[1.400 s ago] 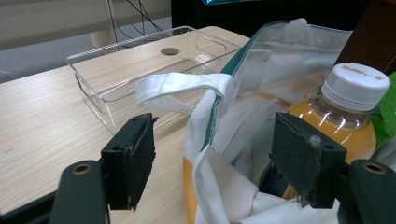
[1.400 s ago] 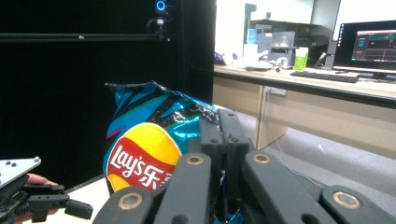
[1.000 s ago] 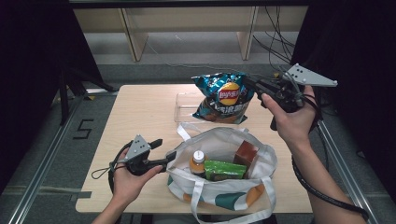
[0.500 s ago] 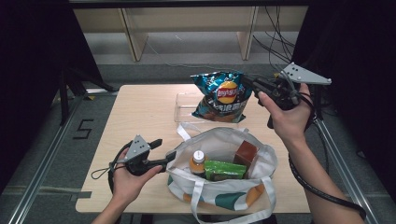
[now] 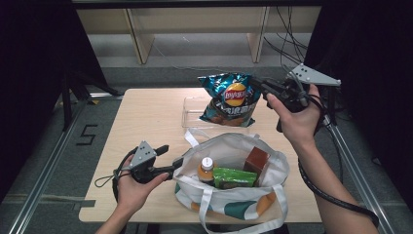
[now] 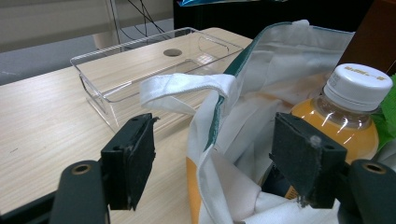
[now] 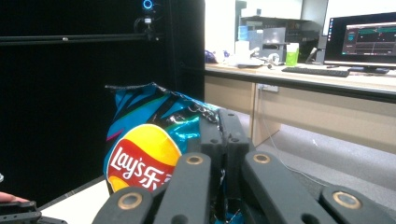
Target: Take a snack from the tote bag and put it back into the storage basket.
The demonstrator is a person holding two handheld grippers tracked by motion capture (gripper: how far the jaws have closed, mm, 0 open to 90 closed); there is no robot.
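The left gripper (image 5: 171, 161) is nearest, jaws apart astride the rim of the tote (image 5: 234, 204) that holds a bottle (image 5: 205, 170); beyond lies a clear tray (image 5: 191, 109); farthest, the right gripper (image 5: 257, 87) pinches the chip bag (image 5: 229, 100) above that tray.

Even overhead light on the table (image 5: 146, 117) — surroundings black; glare on the tray (image 6: 140, 60), near jaws perhaps soft.
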